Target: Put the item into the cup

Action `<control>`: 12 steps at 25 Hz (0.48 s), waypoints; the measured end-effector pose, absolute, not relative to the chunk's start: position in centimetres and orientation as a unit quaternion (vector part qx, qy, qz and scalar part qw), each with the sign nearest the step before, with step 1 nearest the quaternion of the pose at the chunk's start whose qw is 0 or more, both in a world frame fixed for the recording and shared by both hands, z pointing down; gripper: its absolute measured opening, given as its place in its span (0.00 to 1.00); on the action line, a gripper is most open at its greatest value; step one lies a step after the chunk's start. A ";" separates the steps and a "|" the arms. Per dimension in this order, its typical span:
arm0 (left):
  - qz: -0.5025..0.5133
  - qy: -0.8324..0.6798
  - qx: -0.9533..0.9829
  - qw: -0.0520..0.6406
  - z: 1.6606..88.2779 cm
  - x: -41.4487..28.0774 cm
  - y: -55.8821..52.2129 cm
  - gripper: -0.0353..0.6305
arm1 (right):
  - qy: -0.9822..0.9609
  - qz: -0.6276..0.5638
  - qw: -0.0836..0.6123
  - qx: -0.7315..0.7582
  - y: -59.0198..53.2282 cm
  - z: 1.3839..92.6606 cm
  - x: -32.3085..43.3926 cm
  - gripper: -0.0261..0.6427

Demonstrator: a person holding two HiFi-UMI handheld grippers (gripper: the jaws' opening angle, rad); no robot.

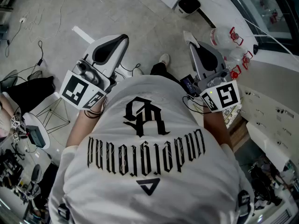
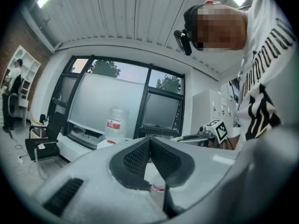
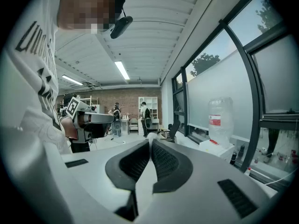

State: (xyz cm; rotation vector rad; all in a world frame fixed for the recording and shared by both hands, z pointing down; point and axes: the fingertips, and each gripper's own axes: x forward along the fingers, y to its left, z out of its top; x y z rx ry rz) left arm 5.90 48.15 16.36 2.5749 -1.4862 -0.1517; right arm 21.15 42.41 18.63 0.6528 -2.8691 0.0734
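Observation:
No cup and no item for it show in any view. In the head view the person holds both grippers out in front of a white printed shirt (image 1: 149, 157). My left gripper (image 1: 122, 37) points away over the grey floor, jaws together with nothing between them. My right gripper (image 1: 189, 35) is also shut and empty. In the left gripper view the left gripper (image 2: 150, 138) has its ribbed pads meeting at the tip, and the right gripper's marker cube (image 2: 216, 129) shows beyond. In the right gripper view the right gripper (image 3: 150, 141) is closed, with the left gripper's body (image 3: 91, 120) off to the left.
Large water bottles (image 1: 223, 37) stand on a white counter (image 1: 275, 78) along the window at the right. A black office chair (image 2: 44, 143) sits by the window. A cluttered desk (image 1: 18, 167) is at the lower left. People (image 3: 145, 115) stand far back near shelves.

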 end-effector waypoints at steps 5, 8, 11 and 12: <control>-0.052 -0.498 0.861 0.090 16.6 6.7 46.3 0.08 | -0.970 0.032 0.103 0.218 40.7 19.0 21.9 0.08; -0.051 -0.498 0.861 0.093 16.8 7.3 45.1 0.07 | -0.970 0.035 0.104 0.217 39.4 19.2 22.4 0.08; -0.051 -0.500 0.859 0.096 17.0 7.6 43.8 0.08 | -0.970 0.037 0.104 0.216 38.1 19.3 22.8 0.08; -0.051 -0.501 0.859 0.098 17.1 7.8 43.4 0.08 | -0.970 0.039 0.105 0.215 37.6 19.4 23.0 0.08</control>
